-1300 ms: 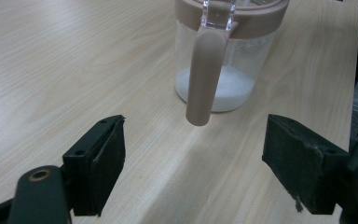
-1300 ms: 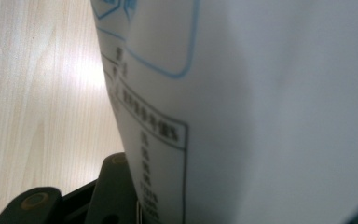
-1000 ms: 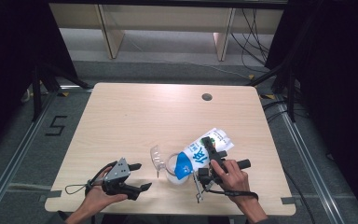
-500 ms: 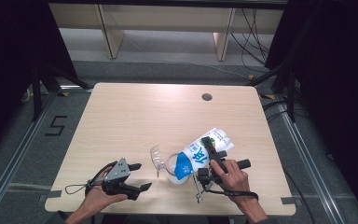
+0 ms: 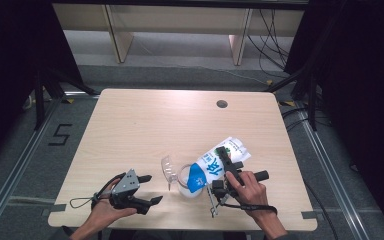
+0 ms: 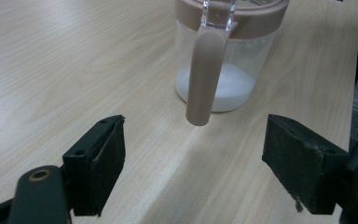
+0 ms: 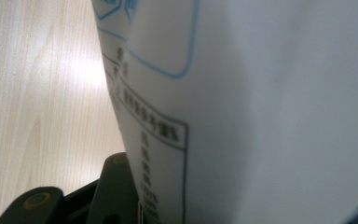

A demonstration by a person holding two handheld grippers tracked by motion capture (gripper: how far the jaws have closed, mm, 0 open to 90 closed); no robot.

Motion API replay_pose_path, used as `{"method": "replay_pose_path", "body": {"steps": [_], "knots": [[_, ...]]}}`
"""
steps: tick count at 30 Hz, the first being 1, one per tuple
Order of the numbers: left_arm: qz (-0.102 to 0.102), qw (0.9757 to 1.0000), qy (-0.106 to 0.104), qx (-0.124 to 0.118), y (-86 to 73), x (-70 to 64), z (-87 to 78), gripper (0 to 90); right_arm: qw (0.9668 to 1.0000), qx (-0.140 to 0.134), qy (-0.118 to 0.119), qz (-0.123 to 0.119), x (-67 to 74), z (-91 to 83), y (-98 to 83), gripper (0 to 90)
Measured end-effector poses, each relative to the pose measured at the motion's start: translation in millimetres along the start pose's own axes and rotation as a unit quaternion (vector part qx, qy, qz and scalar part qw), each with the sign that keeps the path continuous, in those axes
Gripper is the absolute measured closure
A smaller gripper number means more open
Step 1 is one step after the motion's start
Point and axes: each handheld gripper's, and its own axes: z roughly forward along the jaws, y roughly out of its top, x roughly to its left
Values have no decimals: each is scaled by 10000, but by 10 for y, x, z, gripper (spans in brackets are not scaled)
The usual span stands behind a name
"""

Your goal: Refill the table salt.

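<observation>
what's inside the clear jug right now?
The jug holds a low layer of white powder or grains at the bottom. From above, the tilted bag in the right gripper covers its mouth, so any flow is hidden.

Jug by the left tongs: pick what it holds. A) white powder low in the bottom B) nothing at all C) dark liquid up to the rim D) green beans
A: through the clear wall of the jug, the white powder lies low in its bottom.

Left hand-held gripper [image 5: 147, 189] gapes (right [image 5: 225, 162] clamped).
</observation>
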Motion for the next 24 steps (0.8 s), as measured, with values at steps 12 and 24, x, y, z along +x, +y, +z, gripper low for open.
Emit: {"method": "replay_pose_path", "body": {"steps": [12, 24], "knots": [[3, 10000, 0, 4, 0, 1, 0, 207, 9999, -87, -31, -71, -4, 12, 1, 592], [-133, 9999, -4, -39, -5, -17, 9, 207, 9999, -33, 4, -106, -14, 4, 1, 601]]}}
